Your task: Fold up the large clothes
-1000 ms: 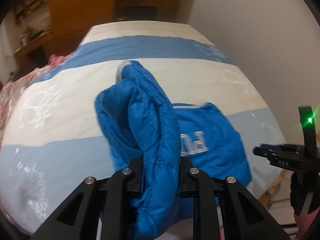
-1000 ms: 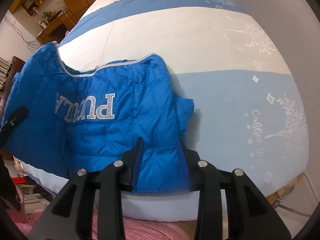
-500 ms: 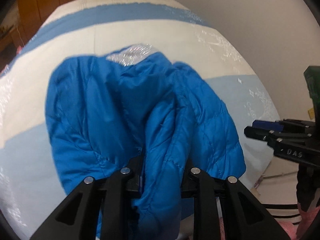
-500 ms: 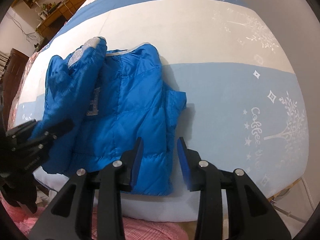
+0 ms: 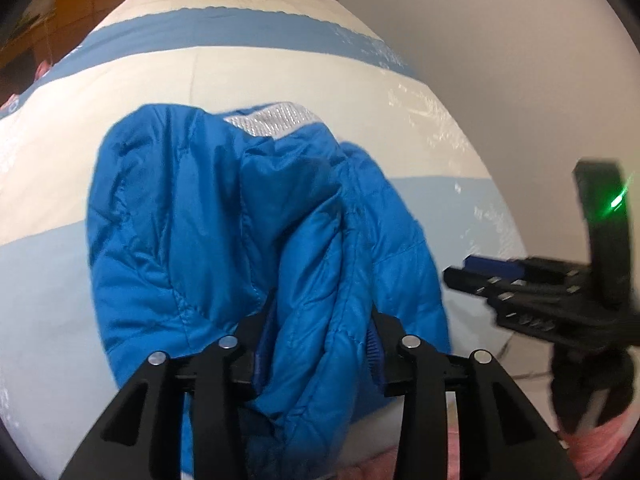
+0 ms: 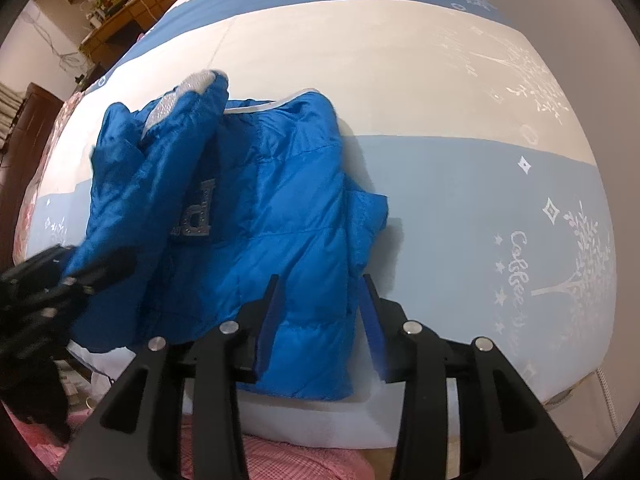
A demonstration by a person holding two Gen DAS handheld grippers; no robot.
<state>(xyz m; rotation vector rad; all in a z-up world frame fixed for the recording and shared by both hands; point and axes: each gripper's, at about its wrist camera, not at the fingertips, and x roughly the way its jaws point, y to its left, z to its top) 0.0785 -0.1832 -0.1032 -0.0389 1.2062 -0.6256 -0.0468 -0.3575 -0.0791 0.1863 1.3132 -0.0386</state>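
A blue puffer jacket [image 6: 280, 208] with a silver-grey collar lies on the bed near its front edge; it also fills the left wrist view [image 5: 208, 232]. Its left half is folded over toward the right half, part hiding the silver chest lettering [image 6: 198, 216]. My left gripper [image 5: 320, 316] is shut on a thick bunch of the jacket's hem and holds it above the bed; it shows at the left of the right wrist view [image 6: 68, 280]. My right gripper [image 6: 320, 300] is open, its jaws straddling the jacket's lower right hem without pinching it; it shows at the right in the left wrist view [image 5: 472, 276].
The bed cover [image 6: 460, 200] has white, light blue and darker blue bands. A plain wall [image 5: 500, 60] runs along the bed's right side. Wooden furniture and shelves [image 6: 116, 4] stand at the back left. Pink checked cloth [image 6: 280, 460] shows below the bed's front edge.
My left gripper has carried the jacket's left half up and over toward the right, covering most of the lettering. My right gripper has let go of the hem and stands open.
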